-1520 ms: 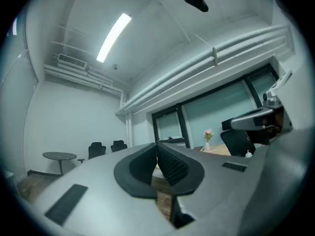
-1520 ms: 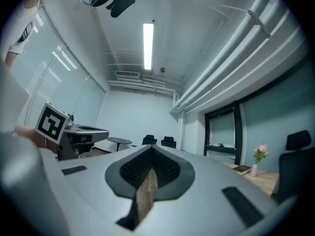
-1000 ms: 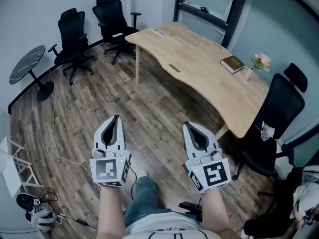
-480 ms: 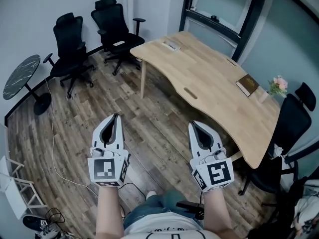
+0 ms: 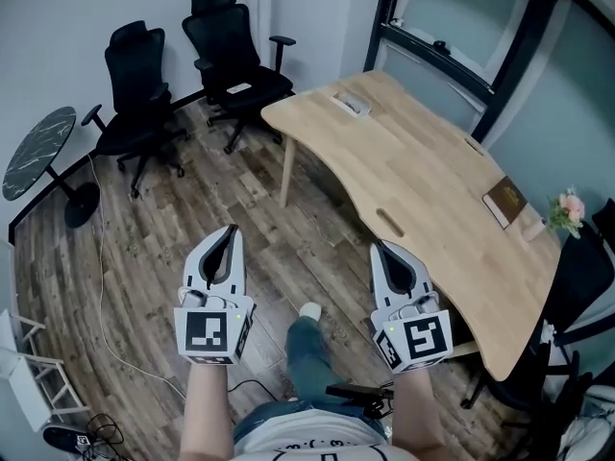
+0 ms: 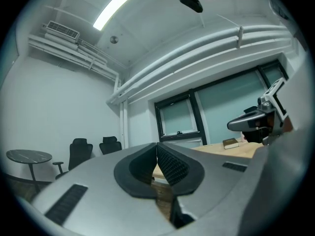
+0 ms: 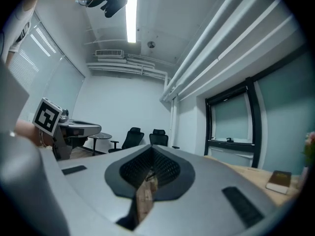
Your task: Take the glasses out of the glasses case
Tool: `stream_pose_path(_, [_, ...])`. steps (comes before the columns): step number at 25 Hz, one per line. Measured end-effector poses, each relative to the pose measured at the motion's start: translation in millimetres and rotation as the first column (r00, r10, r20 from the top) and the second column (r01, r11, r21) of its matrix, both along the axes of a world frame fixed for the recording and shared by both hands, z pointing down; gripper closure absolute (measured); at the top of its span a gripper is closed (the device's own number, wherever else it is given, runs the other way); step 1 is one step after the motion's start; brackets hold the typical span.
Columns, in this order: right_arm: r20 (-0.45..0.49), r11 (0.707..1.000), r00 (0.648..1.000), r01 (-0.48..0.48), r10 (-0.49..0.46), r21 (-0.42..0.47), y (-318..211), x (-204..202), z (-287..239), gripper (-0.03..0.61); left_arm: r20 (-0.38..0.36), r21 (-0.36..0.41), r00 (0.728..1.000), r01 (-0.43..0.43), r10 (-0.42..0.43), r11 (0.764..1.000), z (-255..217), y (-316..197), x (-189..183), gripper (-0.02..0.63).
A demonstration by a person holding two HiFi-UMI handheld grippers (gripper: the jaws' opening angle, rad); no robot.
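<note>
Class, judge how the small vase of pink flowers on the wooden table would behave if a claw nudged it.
Probably top-heavy: the pink flowers spread wider than the small vase, so it may tip. It stands near the table edge, so a push could send it off.

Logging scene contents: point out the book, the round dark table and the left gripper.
book (image 5: 505,203), head view, cover.
round dark table (image 5: 38,150), head view, top.
left gripper (image 5: 229,230), head view, between fingertips.
</note>
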State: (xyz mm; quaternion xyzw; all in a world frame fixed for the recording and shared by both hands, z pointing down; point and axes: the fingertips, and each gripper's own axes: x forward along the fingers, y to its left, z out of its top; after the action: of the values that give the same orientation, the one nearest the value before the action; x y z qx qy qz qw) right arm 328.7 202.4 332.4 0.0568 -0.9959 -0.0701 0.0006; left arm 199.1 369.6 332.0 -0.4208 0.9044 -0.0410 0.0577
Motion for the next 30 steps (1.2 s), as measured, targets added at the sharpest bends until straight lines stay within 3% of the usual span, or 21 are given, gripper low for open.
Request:
stream_pose_path(7, [-0.007,1.0,1.0,-0.012,0.012,-0.018,-90.9,-138.3,4.8,0.569,-0.007,-0.03,0.999,-0.039,0.039,0.999,1.8,-100.2,-133.8,0.597])
stream_pose_path(12, [-0.016,0.999,0.999,-0.031,0.031,0.007,-154.5,-209.5,-2.9,0.569,0.003,-0.028,0.997,-0.081,0.081,0.996,-6.4,-176.8,-206.2,0.597])
stream_pose_path(23, [-0.03,0.983,0.983,-0.184,0.183,-0.015,-257.0,-271.8,8.1,0.569,-0.023,-0.052,0.97,-0.244,0.243,0.968,2.9,-305.4,-304.0,0.597])
stream_pose_path(27, [-0.038,0.958,0.958,-0.286,0.285,-0.034,-299.4,-292.2,18.8,0.568,-0.07,-0.027,0.937,-0.343,0.341,0.939,11.6,-361.6,-348.3,0.597])
stream_pose_path(30, [-0.047,0.923,0.924,-0.38,0.378,-0.052,-334.2,-313.7,25.3,0.568,-0.099,-0.054,0.899,-0.433,0.426,0.9,24.0,-411.4,-384.7,0.597])
